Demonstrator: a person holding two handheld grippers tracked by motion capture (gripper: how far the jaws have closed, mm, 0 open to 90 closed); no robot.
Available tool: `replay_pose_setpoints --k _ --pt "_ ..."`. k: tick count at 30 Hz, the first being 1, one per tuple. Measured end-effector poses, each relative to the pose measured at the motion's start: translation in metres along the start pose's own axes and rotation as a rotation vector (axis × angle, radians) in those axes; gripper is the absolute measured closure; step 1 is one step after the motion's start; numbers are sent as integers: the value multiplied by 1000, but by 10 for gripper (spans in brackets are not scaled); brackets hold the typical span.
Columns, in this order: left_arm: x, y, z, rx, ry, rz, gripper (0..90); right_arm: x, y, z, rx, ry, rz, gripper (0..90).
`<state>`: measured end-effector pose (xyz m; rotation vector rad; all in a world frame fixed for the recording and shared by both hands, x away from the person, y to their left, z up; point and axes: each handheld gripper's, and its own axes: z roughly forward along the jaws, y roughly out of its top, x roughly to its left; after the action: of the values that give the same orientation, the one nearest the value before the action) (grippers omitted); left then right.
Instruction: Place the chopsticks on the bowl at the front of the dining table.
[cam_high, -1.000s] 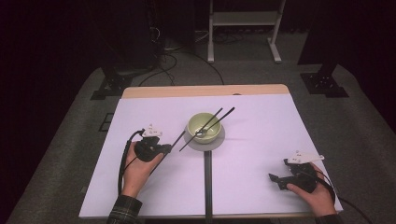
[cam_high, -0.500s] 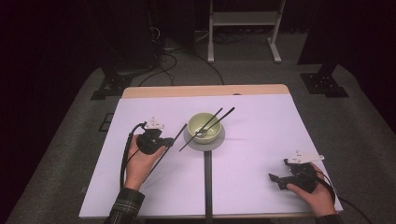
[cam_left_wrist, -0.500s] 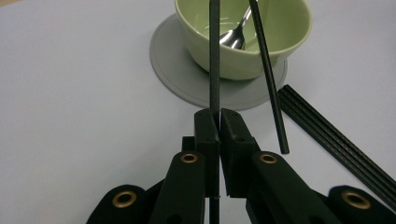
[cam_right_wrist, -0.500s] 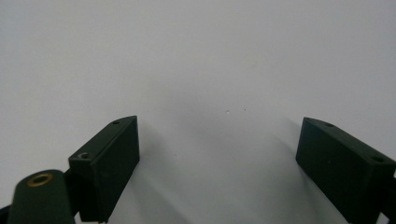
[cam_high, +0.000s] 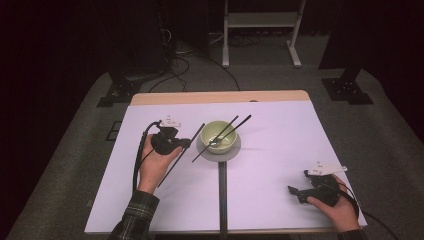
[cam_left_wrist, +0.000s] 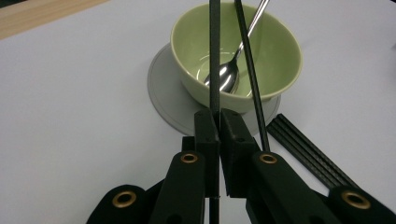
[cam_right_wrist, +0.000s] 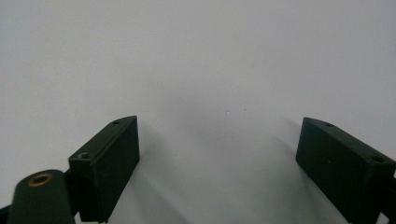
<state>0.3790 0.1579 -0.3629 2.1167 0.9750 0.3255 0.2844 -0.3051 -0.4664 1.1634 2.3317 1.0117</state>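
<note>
Left gripper (cam_left_wrist: 218, 122) is clamping one thin black chopstick (cam_left_wrist: 214, 56); second chopstick (cam_left_wrist: 247, 60) is resting across pale green ceramic bowl (cam_left_wrist: 280, 51); right gripper (cam_right_wrist: 219, 154) is idling, jaws wide, empty.

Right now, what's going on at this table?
A person works at a white-covered table with tongs in each hand. The left tongs are shut on a black chopstick, lifted clear of the table beside a green bowl that stands on a grey saucer. A second chopstick lies across the bowl's rim, and a metal spoon rests inside it. The right tongs are open with nothing between them, low over the table near its front right corner.
</note>
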Motion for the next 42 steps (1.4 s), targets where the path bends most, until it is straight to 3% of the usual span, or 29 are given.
replay_pose_setpoints --k 13,28,42 --pt "-2 23 12 10 -5 14 864 0 0 0 -1 0 -1 121" --pt "-4 50 36 15 -15 12 864 0 0 0 -1 0 0 121" --pt "-1 67 58 8 -25 -10 864 0 0 0 -1 1 1 122"
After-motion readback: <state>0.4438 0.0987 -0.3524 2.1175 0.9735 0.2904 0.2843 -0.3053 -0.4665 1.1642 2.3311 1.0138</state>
